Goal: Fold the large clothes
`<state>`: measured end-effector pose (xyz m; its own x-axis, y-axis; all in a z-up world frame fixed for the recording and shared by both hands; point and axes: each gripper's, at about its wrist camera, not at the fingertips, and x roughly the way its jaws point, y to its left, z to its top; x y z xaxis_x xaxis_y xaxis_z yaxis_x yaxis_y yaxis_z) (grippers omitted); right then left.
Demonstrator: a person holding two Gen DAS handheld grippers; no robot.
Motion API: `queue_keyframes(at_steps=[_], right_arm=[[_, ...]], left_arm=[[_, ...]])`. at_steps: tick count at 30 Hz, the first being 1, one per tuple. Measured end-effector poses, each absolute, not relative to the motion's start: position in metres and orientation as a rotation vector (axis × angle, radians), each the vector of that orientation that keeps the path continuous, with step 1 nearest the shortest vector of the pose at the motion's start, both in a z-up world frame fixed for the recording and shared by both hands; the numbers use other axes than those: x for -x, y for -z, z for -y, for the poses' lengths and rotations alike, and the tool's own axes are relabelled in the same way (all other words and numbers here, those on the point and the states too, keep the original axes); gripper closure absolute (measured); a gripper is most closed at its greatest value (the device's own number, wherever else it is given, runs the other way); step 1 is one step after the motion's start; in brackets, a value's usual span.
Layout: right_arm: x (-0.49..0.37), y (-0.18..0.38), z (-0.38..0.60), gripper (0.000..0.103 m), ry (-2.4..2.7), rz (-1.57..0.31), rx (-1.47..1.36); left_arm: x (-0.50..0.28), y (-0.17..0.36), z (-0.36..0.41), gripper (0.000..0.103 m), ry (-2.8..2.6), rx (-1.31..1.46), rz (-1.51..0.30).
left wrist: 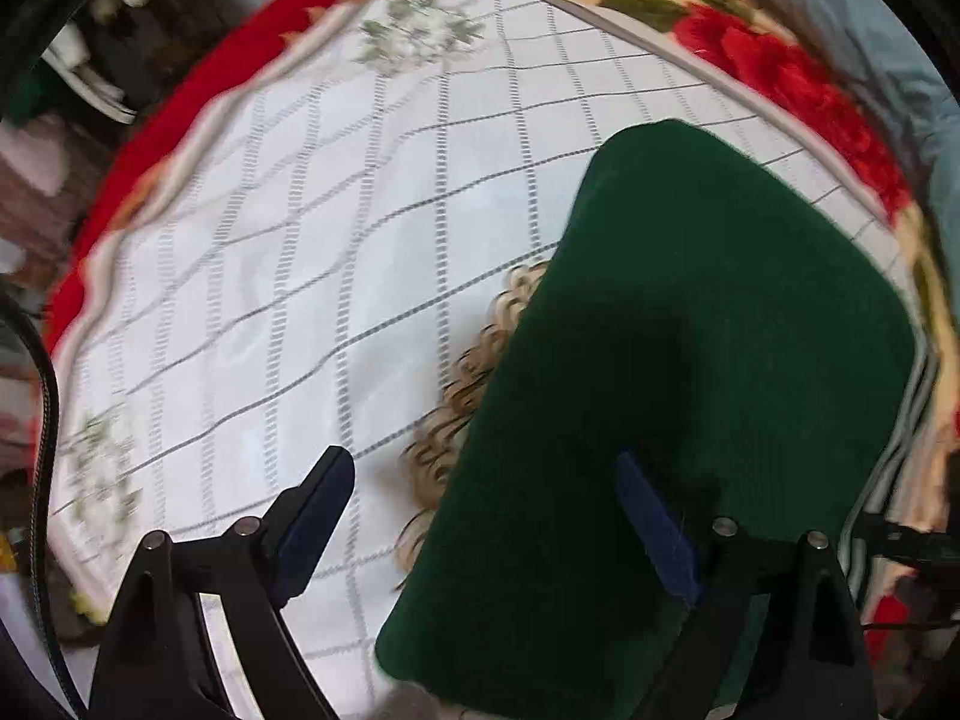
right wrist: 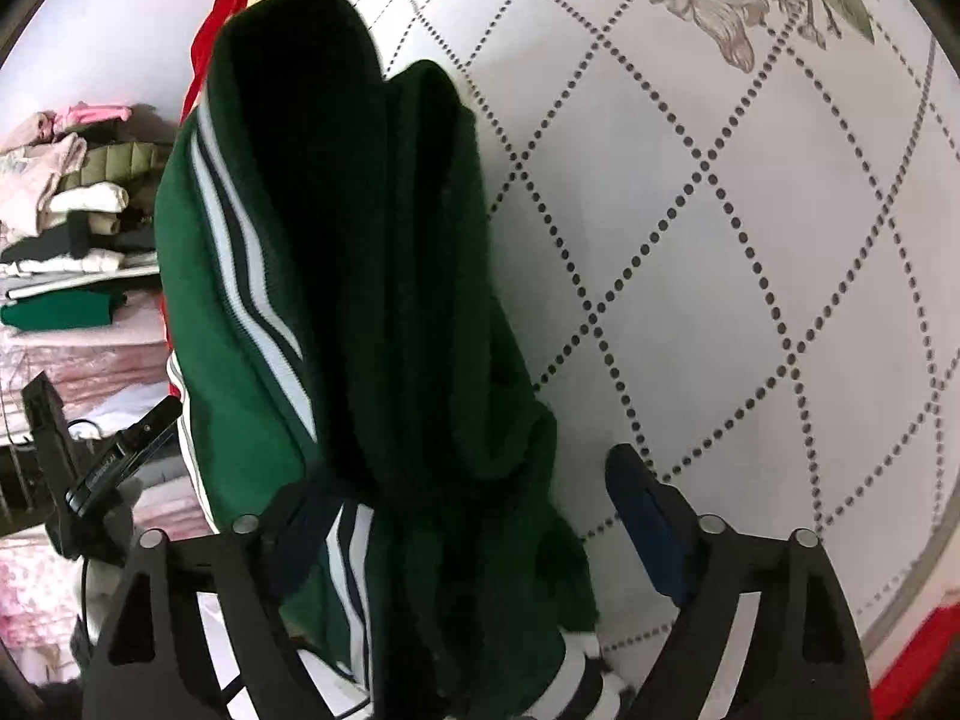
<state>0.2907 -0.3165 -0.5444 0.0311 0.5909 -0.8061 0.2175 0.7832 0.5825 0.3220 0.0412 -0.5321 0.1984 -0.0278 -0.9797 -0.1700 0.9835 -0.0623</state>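
Observation:
A dark green garment (left wrist: 690, 372) lies folded flat on the white quilted bed cover (left wrist: 336, 252), with curly tan fleece lining (left wrist: 468, 384) showing along its left edge. My left gripper (left wrist: 486, 516) is open above the garment's near left part, one finger over the cover, the other over the green cloth. In the right wrist view the same green garment (right wrist: 372, 312) with white and navy stripes (right wrist: 240, 276) lies bunched in folds between the fingers of my right gripper (right wrist: 474, 516), which is open with its left finger partly hidden by cloth.
A red floral blanket (left wrist: 798, 78) borders the white cover (right wrist: 750, 240). A stack of folded clothes (right wrist: 66, 222) sits at the left beyond the bed edge. A black device with cables (right wrist: 114, 462) stands near my right gripper's left side.

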Motion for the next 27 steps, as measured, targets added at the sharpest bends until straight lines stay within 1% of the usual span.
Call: queue_keyframes(at_steps=[2,4,5,6,7,9,11,12,13,14,15,17,18,20,22,25,27], right_arm=[[-0.291,0.551,0.318,0.011,-0.340,-1.536,-0.722],[-0.291,0.556,0.318,0.013,-0.373,-1.502,-0.806],[-0.293,0.559,0.315,0.022,-0.400,-1.487,-0.864],[-0.296,0.562,0.309,0.026,-0.403,-1.479,-0.922],[-0.298,0.563,0.303,0.029,-0.389,-1.470,-0.938],[-0.303,0.563,0.295,0.051,-0.409,-1.440,-1.028],[-0.307,0.558,0.285,0.054,-0.432,-1.412,-1.074],[-0.307,0.557,0.282,0.053,-0.409,-1.428,-1.036],[-0.310,0.555,0.281,0.047,-0.367,-1.447,-0.967],[-0.311,0.550,0.280,0.039,-0.304,-1.462,-0.881],[-0.312,0.546,0.281,0.037,-0.281,-1.465,-0.866],[-0.309,0.531,0.286,0.036,-0.237,-1.461,-0.845],[-0.306,0.516,0.291,0.036,-0.194,-1.439,-0.783],[-0.307,0.489,0.298,0.036,-0.135,-1.364,-0.707],[-0.313,0.471,0.309,0.036,-0.107,-1.289,-0.696],[-0.345,0.462,0.312,0.036,-0.135,-1.229,-0.731],[-0.374,0.461,0.300,0.036,-0.144,-1.231,-0.705]], left_arm=[[-0.332,0.541,-0.049,0.014,-0.033,0.218,-1.371],[-0.341,0.548,-0.054,0.014,0.020,0.245,-1.397],[-0.345,0.550,-0.056,0.014,0.052,0.257,-1.407],[-0.349,0.550,-0.059,0.014,0.072,0.254,-1.410],[-0.352,0.548,-0.060,0.014,0.093,0.242,-1.408],[-0.358,0.545,-0.063,0.014,0.122,0.207,-1.405],[-0.363,0.541,-0.066,0.014,0.140,0.170,-1.395],[-0.364,0.540,-0.068,0.014,0.144,0.153,-1.392],[-0.367,0.538,-0.070,0.014,0.141,0.122,-1.390],[-0.370,0.537,-0.072,0.014,0.138,0.099,-1.388],[-0.369,0.536,-0.073,0.014,0.138,0.093,-1.384],[-0.374,0.531,-0.078,0.014,0.122,0.075,-1.361],[-0.378,0.526,-0.078,0.014,0.110,0.056,-1.339],[-0.385,0.520,-0.077,0.014,0.088,0.030,-1.301],[-0.393,0.518,-0.077,0.014,0.069,0.018,-1.283],[-0.411,0.523,-0.070,0.014,0.044,0.004,-1.302],[-0.419,0.523,-0.066,0.013,0.036,-0.007,-1.301]])
